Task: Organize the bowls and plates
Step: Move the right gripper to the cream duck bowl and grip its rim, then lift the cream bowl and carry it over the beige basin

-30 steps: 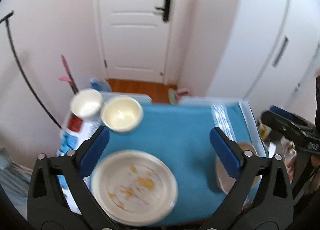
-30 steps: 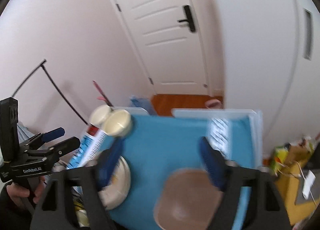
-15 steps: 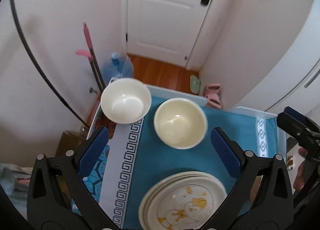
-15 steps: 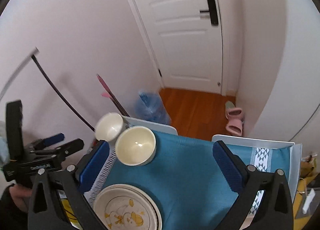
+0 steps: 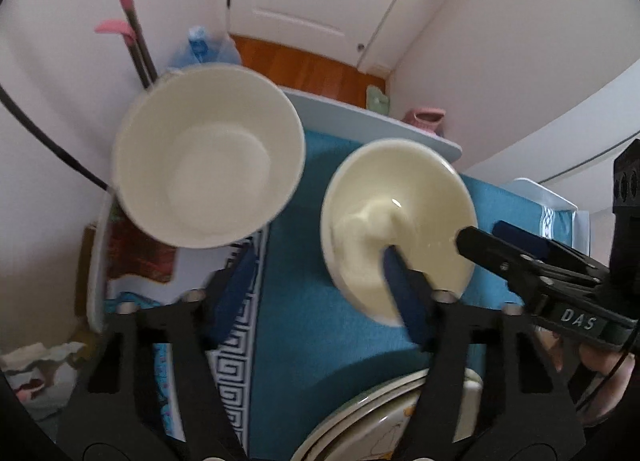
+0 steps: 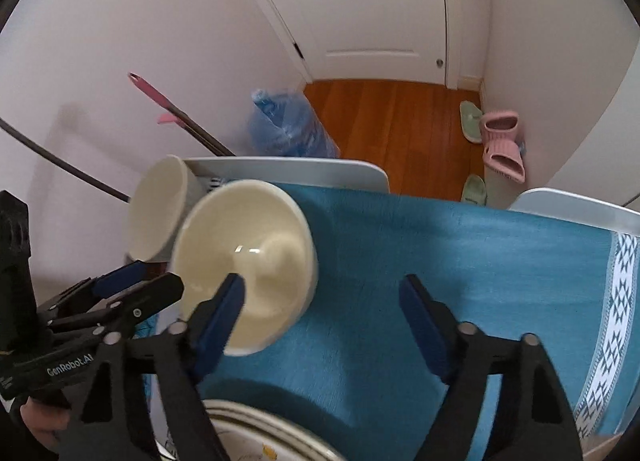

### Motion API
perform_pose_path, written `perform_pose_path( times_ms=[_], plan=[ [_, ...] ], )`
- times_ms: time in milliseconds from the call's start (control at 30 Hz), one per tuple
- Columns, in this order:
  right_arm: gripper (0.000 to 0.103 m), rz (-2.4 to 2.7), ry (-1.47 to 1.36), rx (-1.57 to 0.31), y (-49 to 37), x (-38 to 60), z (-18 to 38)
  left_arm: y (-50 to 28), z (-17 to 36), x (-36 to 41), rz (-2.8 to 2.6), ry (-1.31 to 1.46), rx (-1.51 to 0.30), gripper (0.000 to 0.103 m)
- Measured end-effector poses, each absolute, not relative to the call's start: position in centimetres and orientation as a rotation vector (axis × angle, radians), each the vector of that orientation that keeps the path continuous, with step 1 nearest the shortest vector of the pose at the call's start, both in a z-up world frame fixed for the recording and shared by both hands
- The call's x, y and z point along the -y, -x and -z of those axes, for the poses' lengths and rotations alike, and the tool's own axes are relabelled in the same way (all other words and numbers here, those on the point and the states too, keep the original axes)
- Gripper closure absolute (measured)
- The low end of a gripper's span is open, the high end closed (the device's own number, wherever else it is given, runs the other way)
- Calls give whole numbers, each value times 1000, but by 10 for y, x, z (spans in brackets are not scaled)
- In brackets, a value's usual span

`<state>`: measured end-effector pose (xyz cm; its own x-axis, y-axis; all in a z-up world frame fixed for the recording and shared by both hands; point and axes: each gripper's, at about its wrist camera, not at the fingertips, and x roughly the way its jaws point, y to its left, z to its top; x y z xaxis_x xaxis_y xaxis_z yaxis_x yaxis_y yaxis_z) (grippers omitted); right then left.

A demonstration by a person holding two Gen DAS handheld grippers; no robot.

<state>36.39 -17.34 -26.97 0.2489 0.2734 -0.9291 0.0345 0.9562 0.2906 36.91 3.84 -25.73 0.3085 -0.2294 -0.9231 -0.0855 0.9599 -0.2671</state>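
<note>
Two bowls stand at the far left of a table under a blue cloth [image 5: 312, 325]. The white bowl [image 5: 208, 157] is left of the cream bowl [image 5: 400, 221]; both also show in the right wrist view, white bowl [image 6: 156, 209] and cream bowl [image 6: 244, 261]. My left gripper [image 5: 320, 289] is open, its right finger inside the cream bowl. My right gripper [image 6: 320, 309] is open, its left finger over that bowl's near rim, and it shows in the left wrist view [image 5: 520, 253]. A stack of plates [image 5: 392, 429] with a yellow print lies at the near edge.
The table's far edge [image 6: 288, 167] drops to a wooden floor with slippers [image 6: 502, 145], a blue water jug [image 6: 284, 129] and a pink-handled mop [image 6: 176, 113]. A black cable [image 5: 48, 141] runs along the left wall. The left gripper's body [image 6: 60, 341] is close beside the right one.
Both grippers have moved forward and down toward the bowls, which now look much larger. The left gripper's right finger now reaches inside the cream bowl. Both stay open.
</note>
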Motion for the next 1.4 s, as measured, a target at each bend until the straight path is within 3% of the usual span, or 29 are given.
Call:
perform_pose_path(
  times_ms=[167,233,333,433,900,1400],
  plan=[
    [53,-190,-296,-1348,-370,171,287,-376,273,-29,96,274,-1281,60],
    [64,-199,-305,-1353,-371,171,290,-377,277,-25,101,266,-1299,75],
    [75,-213,-301,-1366,-376,168,294,-378,281,-22,107,262,-1305,86],
    [86,-253,-304,-1364,-377,163,295,-377,280,-22,99,249,-1296,87],
    [86,-256,-263,-1324,-367,155,274,-370,257,-25,83,208,-1253,87],
    [86,-78,-289,-1176,-301,199,182,-342,169,37,300,121,-1136,87]
  ],
)
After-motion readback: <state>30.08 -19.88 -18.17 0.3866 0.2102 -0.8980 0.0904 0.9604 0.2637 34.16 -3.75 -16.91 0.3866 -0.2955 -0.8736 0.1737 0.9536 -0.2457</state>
